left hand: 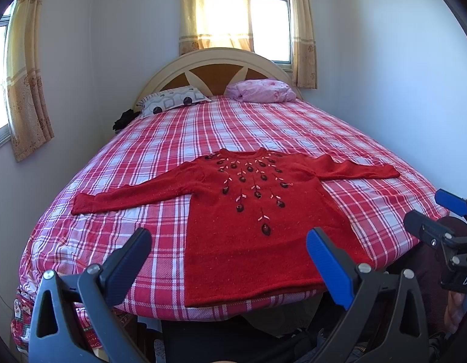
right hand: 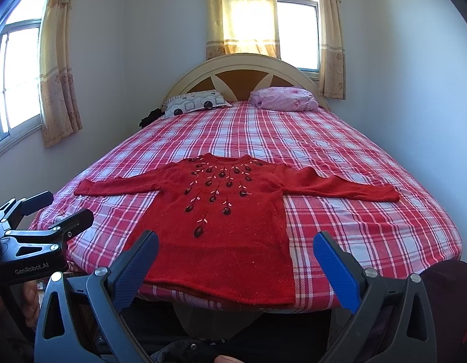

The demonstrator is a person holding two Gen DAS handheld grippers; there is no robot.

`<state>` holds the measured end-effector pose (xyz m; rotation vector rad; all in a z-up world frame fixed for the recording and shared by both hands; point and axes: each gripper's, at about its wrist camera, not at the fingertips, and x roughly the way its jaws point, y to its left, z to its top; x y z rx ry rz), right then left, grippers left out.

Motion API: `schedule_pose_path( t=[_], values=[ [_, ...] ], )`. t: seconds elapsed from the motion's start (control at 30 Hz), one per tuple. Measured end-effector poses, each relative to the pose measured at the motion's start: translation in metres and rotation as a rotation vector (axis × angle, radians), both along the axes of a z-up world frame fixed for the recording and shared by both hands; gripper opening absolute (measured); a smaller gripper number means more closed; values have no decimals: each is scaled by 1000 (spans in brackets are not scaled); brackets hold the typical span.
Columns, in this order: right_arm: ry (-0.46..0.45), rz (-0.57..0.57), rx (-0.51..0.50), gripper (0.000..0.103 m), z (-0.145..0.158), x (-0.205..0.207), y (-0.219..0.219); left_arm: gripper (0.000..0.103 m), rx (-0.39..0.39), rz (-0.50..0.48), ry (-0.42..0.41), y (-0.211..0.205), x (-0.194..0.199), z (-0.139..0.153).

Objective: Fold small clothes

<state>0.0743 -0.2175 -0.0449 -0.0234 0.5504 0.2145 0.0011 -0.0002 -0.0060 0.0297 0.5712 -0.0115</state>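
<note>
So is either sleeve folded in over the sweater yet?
No, the red sweater lies flat with both sleeves spread out on the bed.

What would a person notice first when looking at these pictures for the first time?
A red sweater lies flat near the foot of the bed, sleeves spread wide, dark beads fanning down from its neck. Behind it, a patterned pillow and a pink bundle sit by the headboard. Both grippers, left and right, hang open before the hem.

- Bed [left hand: 339, 139], with a red plaid sheet, carried:
- red sweater [left hand: 251, 242], flat, sleeves spread
- patterned pillow [left hand: 172, 100]
- pink bundle [left hand: 263, 90]
</note>
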Motion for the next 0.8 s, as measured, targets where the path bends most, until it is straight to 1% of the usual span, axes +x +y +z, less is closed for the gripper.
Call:
schedule_pose_path(
  t=[0.53, 0.8],
  values=[
    [12, 9, -3, 102, -5, 3, 1, 103, 0, 0, 4, 2, 0, -2],
    [20, 42, 5, 102, -11, 11, -1, 103, 2, -1, 26, 6, 5, -15]
  ],
)
